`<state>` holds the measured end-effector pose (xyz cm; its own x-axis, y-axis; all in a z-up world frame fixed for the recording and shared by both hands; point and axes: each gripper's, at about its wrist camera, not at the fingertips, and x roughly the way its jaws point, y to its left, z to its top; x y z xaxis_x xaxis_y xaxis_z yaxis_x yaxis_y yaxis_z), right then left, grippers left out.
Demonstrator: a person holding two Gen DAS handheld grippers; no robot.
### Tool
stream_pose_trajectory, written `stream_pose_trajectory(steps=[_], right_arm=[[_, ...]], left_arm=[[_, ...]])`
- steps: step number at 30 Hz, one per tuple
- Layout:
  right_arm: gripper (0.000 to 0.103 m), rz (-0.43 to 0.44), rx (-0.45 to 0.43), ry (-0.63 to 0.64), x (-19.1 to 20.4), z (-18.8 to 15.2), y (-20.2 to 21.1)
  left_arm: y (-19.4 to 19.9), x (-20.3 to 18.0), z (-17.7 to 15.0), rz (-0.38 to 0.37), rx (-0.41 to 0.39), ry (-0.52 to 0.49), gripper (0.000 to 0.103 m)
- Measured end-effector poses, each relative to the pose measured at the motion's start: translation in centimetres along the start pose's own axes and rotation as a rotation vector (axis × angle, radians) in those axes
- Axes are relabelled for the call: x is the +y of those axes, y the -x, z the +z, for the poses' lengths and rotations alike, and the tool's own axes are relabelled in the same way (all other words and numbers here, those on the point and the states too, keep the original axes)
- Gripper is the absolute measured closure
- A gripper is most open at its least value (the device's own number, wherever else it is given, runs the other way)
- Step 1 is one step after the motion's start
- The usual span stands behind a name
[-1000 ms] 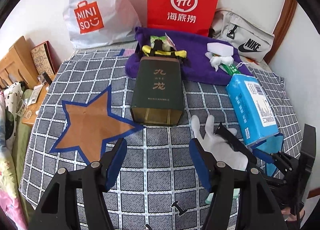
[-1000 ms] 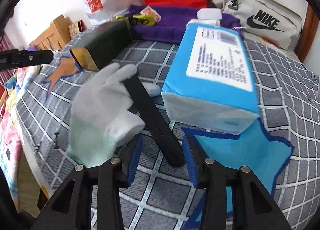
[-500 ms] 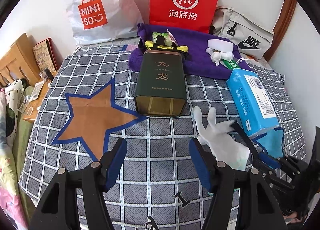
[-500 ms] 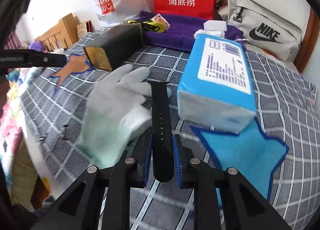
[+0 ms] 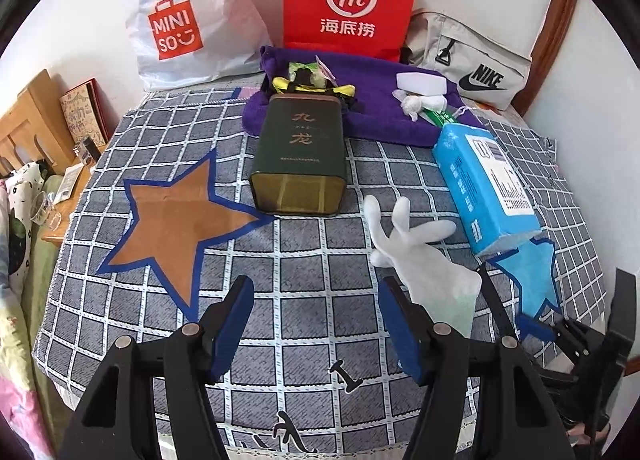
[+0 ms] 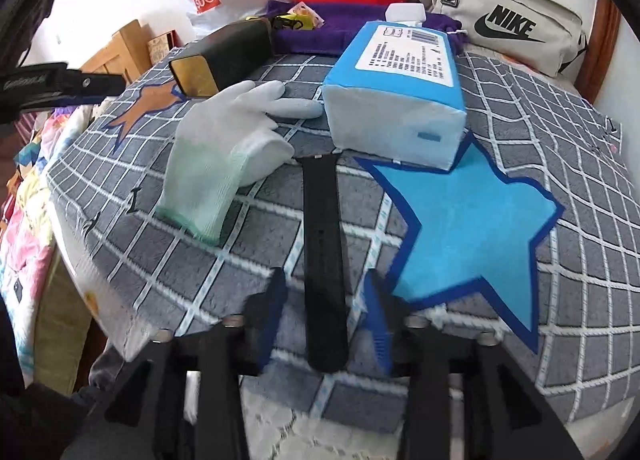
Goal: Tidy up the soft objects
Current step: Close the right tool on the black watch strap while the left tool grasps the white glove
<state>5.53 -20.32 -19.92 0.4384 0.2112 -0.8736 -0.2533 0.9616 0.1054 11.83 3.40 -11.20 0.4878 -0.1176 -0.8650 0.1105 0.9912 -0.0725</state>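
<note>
Black strap (image 6: 323, 260) between the opening right tongs (image 6: 324, 320)
Left tongs (image 5: 316, 324) are spread, nothing pinched; white glove (image 5: 424, 260) at two o'clock.

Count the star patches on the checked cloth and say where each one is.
2. The orange star lies left of the dark green tin; the blue star lies beside the black strap, its top point under the blue tissue pack. None seem hidden.

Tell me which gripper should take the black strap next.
Right. The right gripper already straddles the strap, its jaws opening with the strap between them. The left gripper hangs over bare cloth, beside the glove.
</note>
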Motion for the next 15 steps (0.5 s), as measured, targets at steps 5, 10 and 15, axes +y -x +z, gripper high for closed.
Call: stream_pose_trajectory(steps=[5, 10, 15], right_arm=[[0.078, -0.047, -0.058, -0.005, 0.5, 0.8, -1.0], [0.083, -0.032, -0.065, -0.013, -0.5, 0.9, -0.7], [0.083, -0.039, -0.067, -0.036, -2.0, 0.1, 1.0]], left_arm=[[-0.9, -0.6, -0.2, -0.025, 0.025, 0.003, 0.040], [-2.2, -2.1, -0.4, -0.053, 0.046, -0.005, 0.040], [-3.9, -5.1, -0.3, -0.101, 0.077, -0.027, 0.040]])
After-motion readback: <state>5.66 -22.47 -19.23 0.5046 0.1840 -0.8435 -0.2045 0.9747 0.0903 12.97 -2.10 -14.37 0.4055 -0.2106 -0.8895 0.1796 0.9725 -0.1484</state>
